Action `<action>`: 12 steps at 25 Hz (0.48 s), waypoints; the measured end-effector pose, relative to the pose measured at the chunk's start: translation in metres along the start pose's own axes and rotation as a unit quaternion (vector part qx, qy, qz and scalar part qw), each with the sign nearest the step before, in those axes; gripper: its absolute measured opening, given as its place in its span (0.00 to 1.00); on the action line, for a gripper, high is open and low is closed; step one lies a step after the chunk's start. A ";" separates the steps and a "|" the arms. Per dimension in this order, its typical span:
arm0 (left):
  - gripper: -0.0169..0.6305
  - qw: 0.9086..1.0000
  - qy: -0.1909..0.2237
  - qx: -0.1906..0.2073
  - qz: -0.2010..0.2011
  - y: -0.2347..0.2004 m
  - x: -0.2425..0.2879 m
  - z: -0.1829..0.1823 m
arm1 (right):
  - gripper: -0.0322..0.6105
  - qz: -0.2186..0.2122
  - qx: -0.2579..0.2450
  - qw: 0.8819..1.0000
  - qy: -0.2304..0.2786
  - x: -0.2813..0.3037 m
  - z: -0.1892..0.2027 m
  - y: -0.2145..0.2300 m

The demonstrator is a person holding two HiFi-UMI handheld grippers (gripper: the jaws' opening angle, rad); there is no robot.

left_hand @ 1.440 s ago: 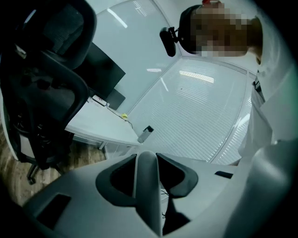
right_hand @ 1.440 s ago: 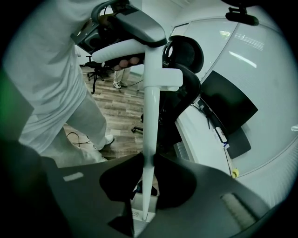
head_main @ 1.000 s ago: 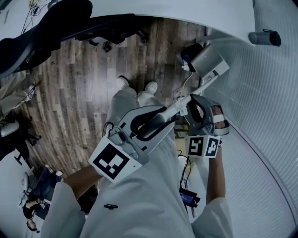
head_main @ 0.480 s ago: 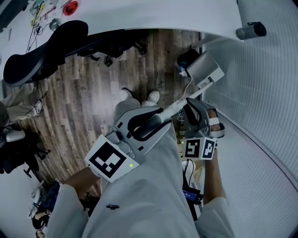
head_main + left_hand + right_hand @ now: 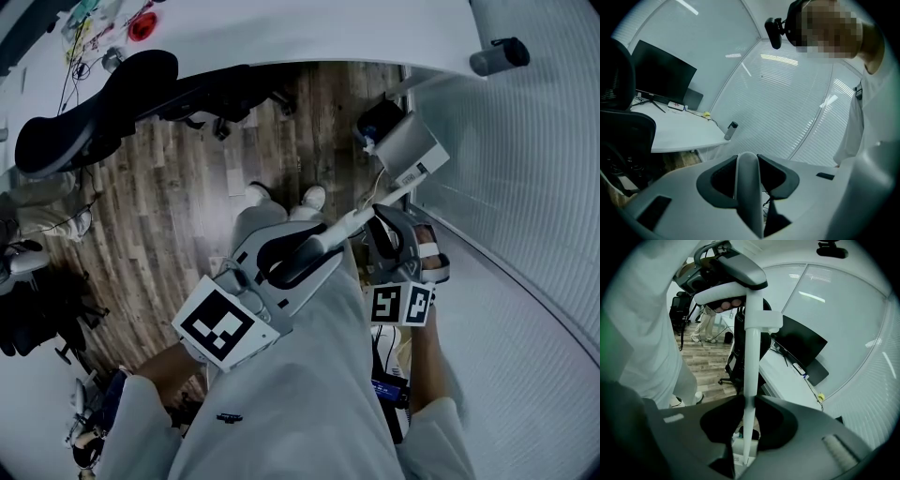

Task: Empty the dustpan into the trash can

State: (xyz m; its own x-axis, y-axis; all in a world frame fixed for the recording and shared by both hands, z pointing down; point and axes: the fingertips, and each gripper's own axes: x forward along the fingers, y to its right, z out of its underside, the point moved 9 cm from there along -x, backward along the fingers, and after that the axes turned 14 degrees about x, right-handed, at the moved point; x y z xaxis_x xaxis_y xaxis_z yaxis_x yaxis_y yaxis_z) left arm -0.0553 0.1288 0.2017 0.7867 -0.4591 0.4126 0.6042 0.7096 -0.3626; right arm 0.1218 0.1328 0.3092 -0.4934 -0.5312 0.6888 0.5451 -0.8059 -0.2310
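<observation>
A long-handled dustpan hangs over the wooden floor by the ribbed wall, its grey pan (image 5: 410, 150) at the low end. My left gripper (image 5: 323, 234), white, is shut on the top of the white handle (image 5: 352, 220). In the left gripper view the handle's end (image 5: 749, 192) sits squeezed between the jaws. My right gripper (image 5: 380, 214), dark grey, is shut on the same handle a little further down. In the right gripper view the handle (image 5: 751, 371) runs up from between the jaws to the left gripper (image 5: 731, 268). A dark object (image 5: 377, 117) stands behind the pan; I cannot tell what it is.
A black office chair (image 5: 112, 94) stands at the upper left beside a white desk (image 5: 328, 28) with a bottle (image 5: 497, 56) on it. Cables and a power strip (image 5: 384, 389) lie on the floor at my right. The ribbed wall (image 5: 525, 187) closes off the right side.
Both grippers have risen a little with the dustpan, and the handle has rolled slightly. Both grips look the same as before.
</observation>
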 end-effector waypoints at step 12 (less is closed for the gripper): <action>0.23 1.000 -0.005 -0.001 -0.006 -0.013 0.013 0.014 | 0.19 -0.011 -0.001 1.000 -0.006 0.021 0.013 0.002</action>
State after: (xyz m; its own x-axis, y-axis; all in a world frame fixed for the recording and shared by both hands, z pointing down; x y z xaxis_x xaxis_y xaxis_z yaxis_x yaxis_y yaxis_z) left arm -0.0543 0.1212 0.2235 0.7776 -0.4621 0.4263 0.6143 0.7028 -0.3587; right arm 0.1214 0.1232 0.3317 -0.4971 -0.5102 0.7018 0.5323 -0.8181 -0.2177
